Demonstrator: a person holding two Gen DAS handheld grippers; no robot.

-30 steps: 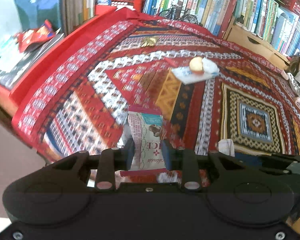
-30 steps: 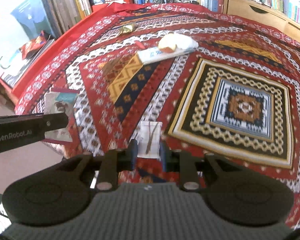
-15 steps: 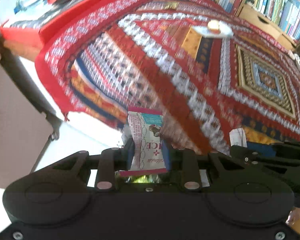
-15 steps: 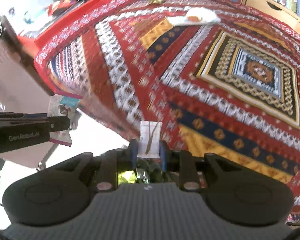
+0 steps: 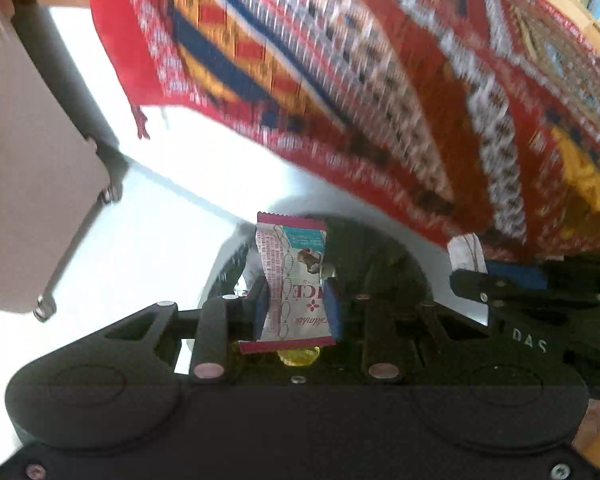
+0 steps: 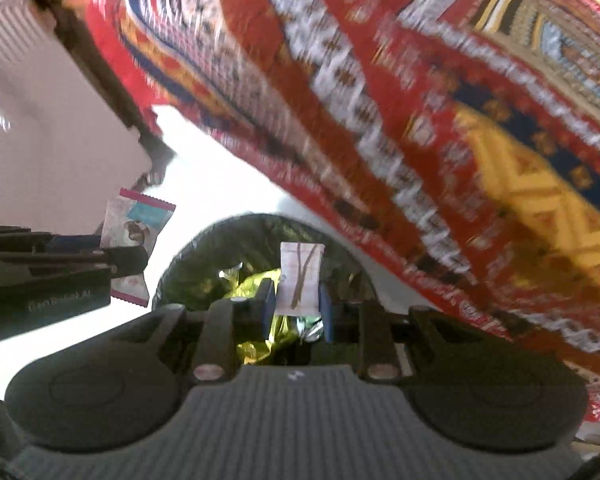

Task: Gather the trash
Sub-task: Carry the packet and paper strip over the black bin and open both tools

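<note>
Both grippers point steeply down beside the draped edge of the patterned cloth [image 6: 440, 128]. The left gripper [image 5: 296, 306] is clenched on a pink-edged snack wrapper [image 5: 292, 276], its blue pads pressing the wrapper's sides. The right gripper [image 6: 296, 308] pinches a small white packet [image 6: 300, 280] marked with brown lines. The right wrist view gives the clearer look at the dark-lined trash bin [image 6: 204, 256] directly below, with crumpled yellow and silvery foil [image 6: 260, 312] already inside; it also shows the left gripper from the side, holding the wrapper off the bin's left rim over the white floor [image 6: 204, 184]. The left wrist view shows only the bin's dark curve behind the wrapper, the right gripper's packet at its right edge, and a pale cabinet [image 5: 28, 184] on the left.
</note>
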